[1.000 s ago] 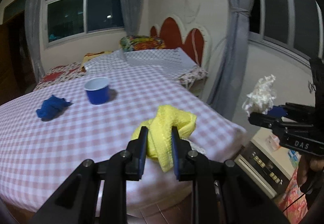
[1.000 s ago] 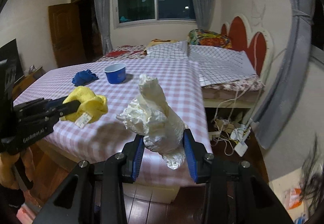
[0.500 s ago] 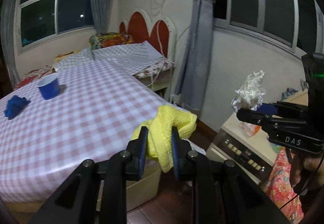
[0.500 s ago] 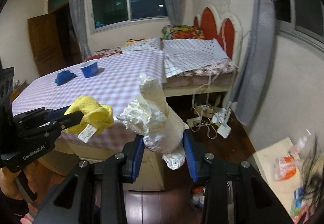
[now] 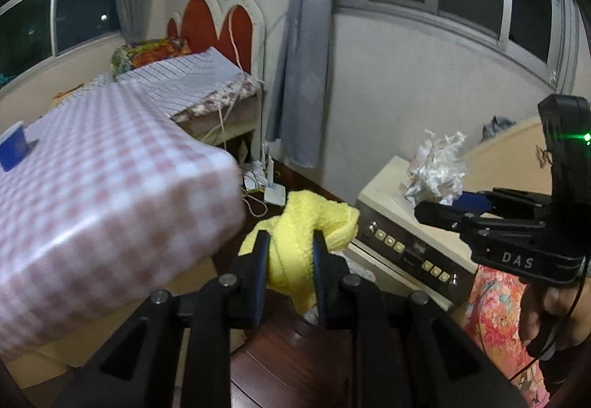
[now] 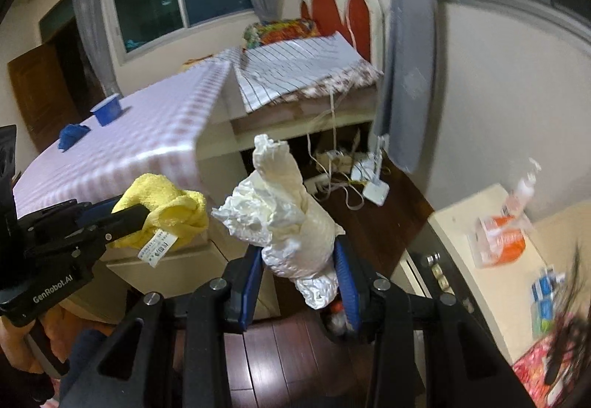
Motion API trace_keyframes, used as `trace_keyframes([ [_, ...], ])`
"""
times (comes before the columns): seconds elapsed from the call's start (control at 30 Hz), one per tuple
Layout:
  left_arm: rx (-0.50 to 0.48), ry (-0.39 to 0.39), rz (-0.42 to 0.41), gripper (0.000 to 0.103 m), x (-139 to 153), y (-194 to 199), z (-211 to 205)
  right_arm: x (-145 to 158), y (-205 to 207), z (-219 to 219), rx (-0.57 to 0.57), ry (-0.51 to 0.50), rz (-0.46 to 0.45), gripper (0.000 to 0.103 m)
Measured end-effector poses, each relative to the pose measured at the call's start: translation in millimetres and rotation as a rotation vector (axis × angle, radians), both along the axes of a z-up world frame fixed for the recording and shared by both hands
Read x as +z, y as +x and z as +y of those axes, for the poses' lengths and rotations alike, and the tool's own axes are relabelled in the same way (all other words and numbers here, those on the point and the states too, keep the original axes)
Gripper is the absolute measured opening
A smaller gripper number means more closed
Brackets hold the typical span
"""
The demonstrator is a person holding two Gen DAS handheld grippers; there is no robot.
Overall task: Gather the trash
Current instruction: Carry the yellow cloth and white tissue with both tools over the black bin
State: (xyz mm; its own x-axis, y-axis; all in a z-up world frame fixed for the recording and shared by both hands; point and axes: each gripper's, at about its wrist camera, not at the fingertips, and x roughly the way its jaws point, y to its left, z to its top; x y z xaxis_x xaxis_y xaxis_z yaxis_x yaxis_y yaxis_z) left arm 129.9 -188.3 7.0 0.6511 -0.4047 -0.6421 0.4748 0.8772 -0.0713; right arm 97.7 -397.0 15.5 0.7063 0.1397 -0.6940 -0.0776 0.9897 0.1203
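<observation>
My left gripper (image 5: 290, 253) is shut on a crumpled yellow cloth (image 5: 303, 223), held in the air past the corner of the checked table (image 5: 92, 186), over the dark wood floor. The same yellow cloth (image 6: 162, 208) with its white tag shows at the left of the right wrist view. My right gripper (image 6: 299, 260) is shut on a wad of crumpled white paper (image 6: 284, 216). In the left wrist view that paper wad (image 5: 436, 171) sticks up from the right gripper (image 5: 443, 208) at the right. A blue cup (image 6: 107, 109) and a blue cloth (image 6: 72, 134) lie far back on the table.
A cream cabinet (image 5: 388, 208) with a row of buttons stands to the right, with small packets on top (image 6: 498, 238). Cables and a white power adapter (image 6: 375, 192) lie on the floor by the bed (image 6: 295, 75). A grey curtain (image 5: 303, 57) hangs at the wall.
Both grippers have swung right and downward off the table with the yellow cloth and the paper wad still held. The table has slid to the left; floor and cabinet have come into view.
</observation>
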Motion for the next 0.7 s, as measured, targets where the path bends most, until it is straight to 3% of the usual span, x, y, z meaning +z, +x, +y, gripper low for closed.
trace_keyframes([
  [0.37,-0.025,0.031,0.075,0.023,-55,18,-46,-57,8,-47,-0.047,0.009,0.073,0.040],
  [0.7,-0.076,0.062,0.211,0.023,-130,47,-81,-148,36,-91,-0.052,0.012,0.240,0.040],
])
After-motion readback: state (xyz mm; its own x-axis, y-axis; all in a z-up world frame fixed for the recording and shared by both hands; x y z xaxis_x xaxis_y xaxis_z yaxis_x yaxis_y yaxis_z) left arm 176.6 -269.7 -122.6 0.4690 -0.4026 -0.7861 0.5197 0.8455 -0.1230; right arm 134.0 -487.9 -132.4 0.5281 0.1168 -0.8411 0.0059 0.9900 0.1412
